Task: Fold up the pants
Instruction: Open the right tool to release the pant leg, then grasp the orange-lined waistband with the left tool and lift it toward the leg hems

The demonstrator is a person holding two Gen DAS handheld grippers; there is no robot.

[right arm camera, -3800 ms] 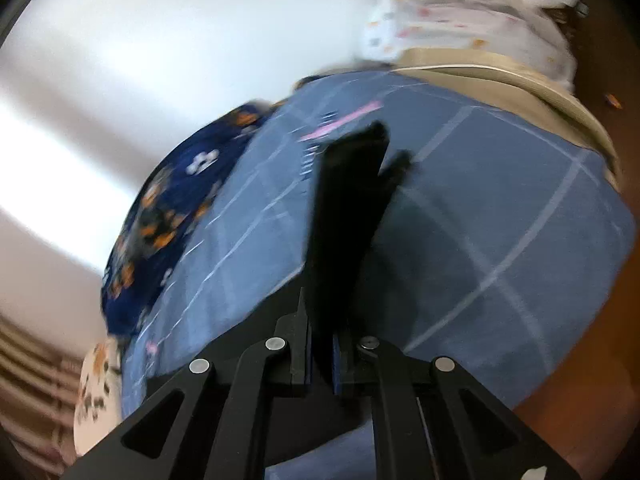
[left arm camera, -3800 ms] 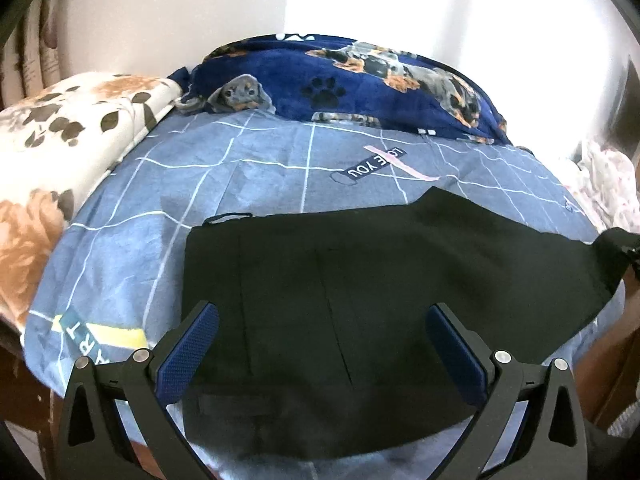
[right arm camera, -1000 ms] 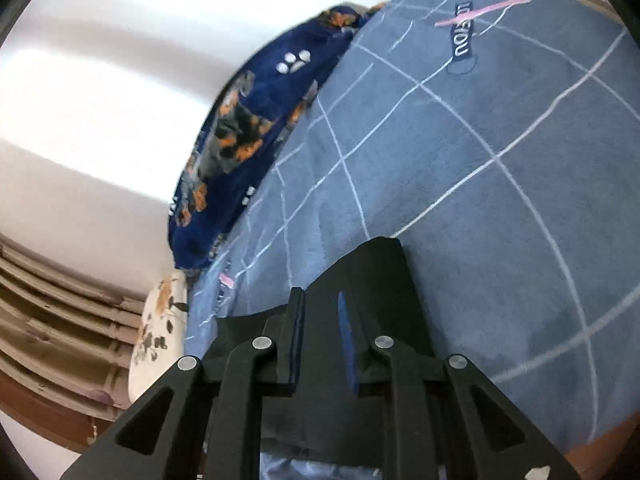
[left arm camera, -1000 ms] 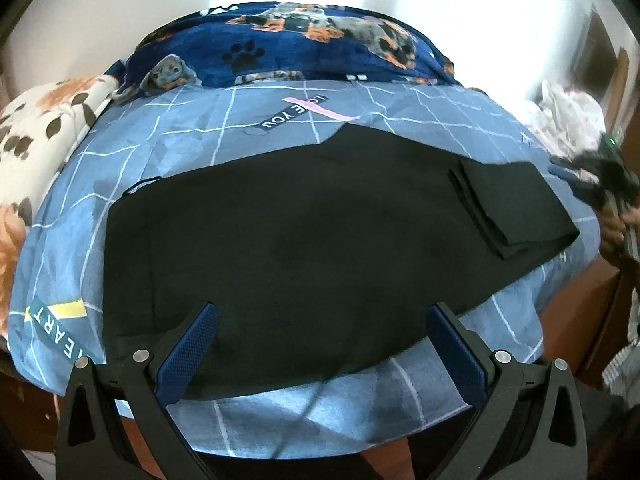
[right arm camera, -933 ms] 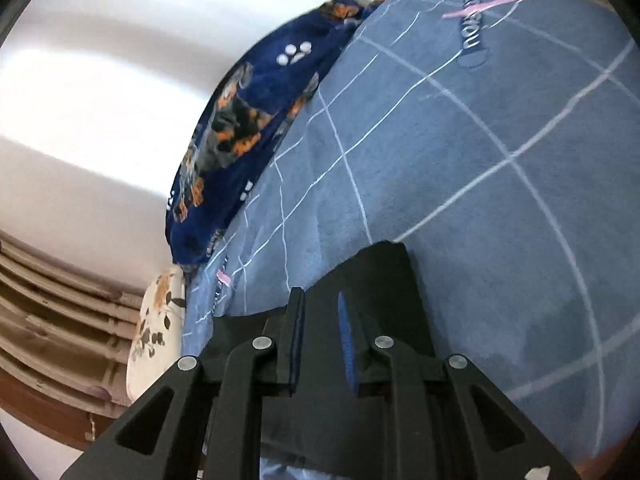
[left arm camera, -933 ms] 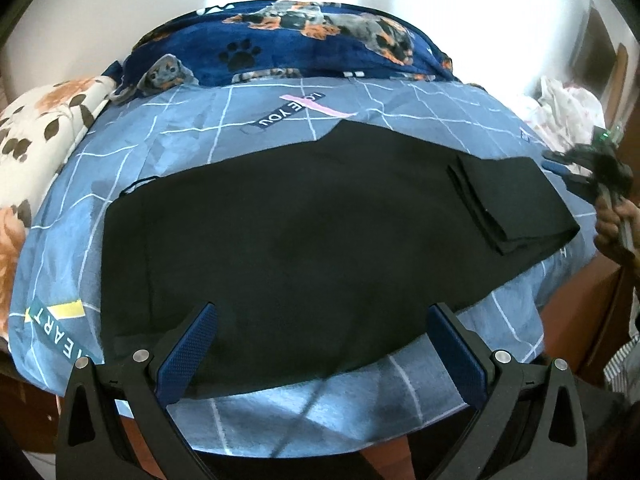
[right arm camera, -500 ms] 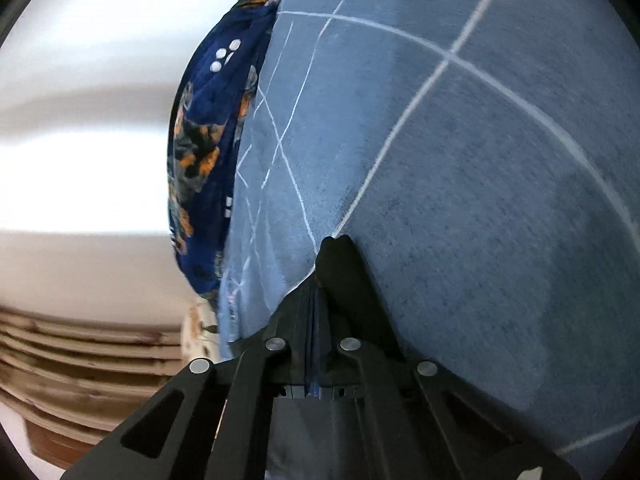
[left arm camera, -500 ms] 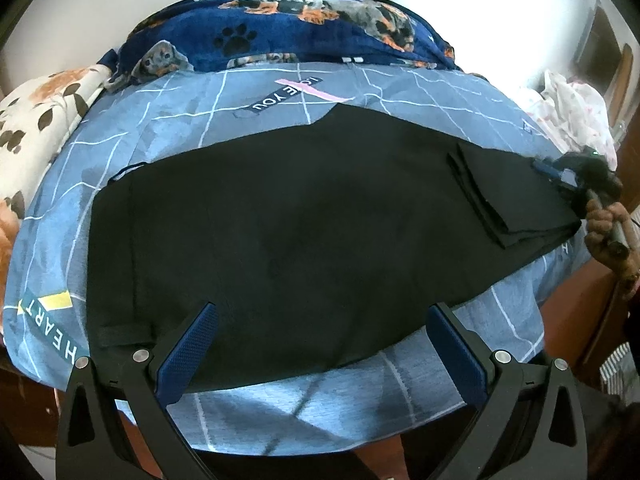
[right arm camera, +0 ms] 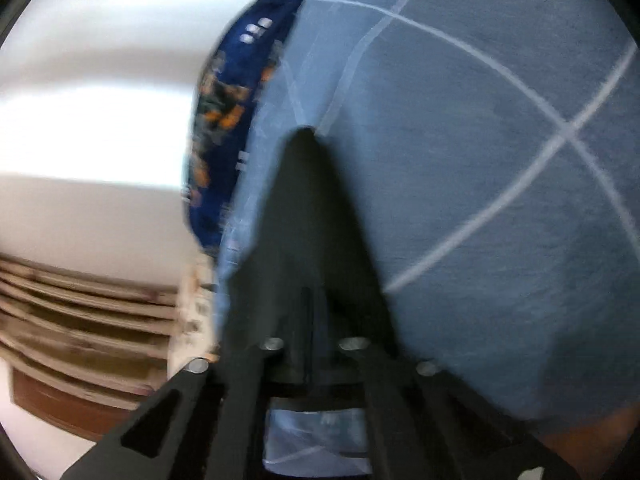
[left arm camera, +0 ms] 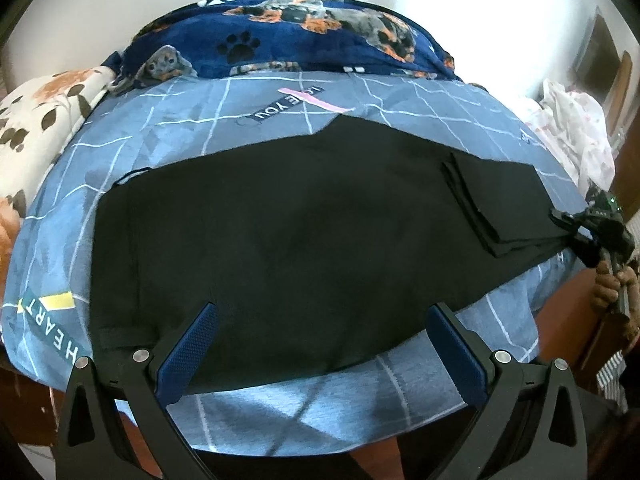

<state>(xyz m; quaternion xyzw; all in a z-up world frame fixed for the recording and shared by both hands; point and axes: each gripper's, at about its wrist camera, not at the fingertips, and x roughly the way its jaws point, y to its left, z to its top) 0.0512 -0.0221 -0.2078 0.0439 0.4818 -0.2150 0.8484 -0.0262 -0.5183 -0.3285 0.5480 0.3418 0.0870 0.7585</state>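
Your right claw (left arm camera: 560, 216) is clamped on the pants' (left arm camera: 280, 232) folded cuff end on the bed (left arm camera: 320, 412); the left claw (left arm camera: 320, 344) hovers wide open, empty. Pull unevenly and the cuff fold may slip apart.

left wrist view: from the near edge of the bed (left arm camera: 280, 420), looking steeply down and across it toward the wall; takes in the whole black pants (left arm camera: 280, 240).
right wrist view: from the bed's right end, low and very close to the cloth, facing along the pants (right arm camera: 308, 220); blurred.
shared: pants, blue checked bedsheet (right arm camera: 500, 160), navy dog-print blanket (left arm camera: 320, 40).
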